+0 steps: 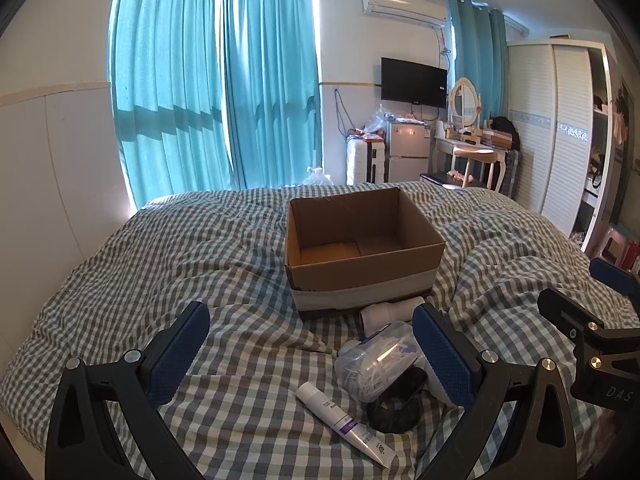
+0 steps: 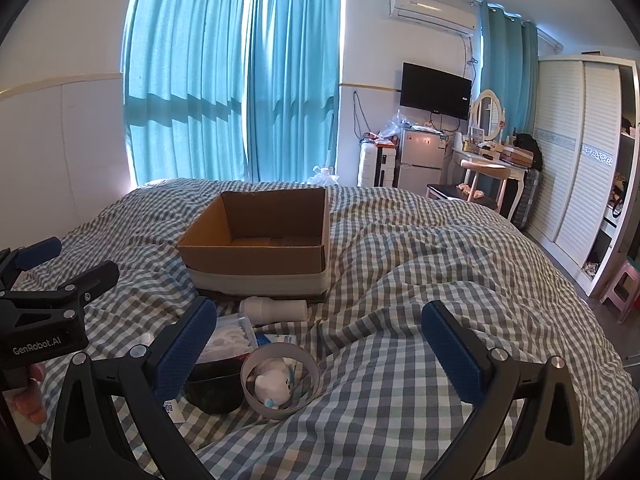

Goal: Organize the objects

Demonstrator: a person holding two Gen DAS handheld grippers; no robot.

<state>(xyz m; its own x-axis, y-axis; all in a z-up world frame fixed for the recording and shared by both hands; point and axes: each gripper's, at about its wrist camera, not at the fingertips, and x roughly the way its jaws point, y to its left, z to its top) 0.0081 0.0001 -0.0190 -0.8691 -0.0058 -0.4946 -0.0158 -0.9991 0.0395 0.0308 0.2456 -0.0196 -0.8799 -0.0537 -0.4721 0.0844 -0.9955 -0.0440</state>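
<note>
Left tongs point(image 1: 310, 354) spread wide, right tongs point(image 2: 320, 350) likewise, side by side.

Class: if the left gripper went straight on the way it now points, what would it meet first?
Probably the cardboard box: it lies ahead between the open left gripper fingers. If the gripper is angled downward, the checked quilt comes first; depth is unclear.

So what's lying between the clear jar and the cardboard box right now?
In the left wrist view, a white cylindrical bottle lies on its side between the clear jar and the cardboard box, right at the box's base. The right wrist view shows it too.
</note>
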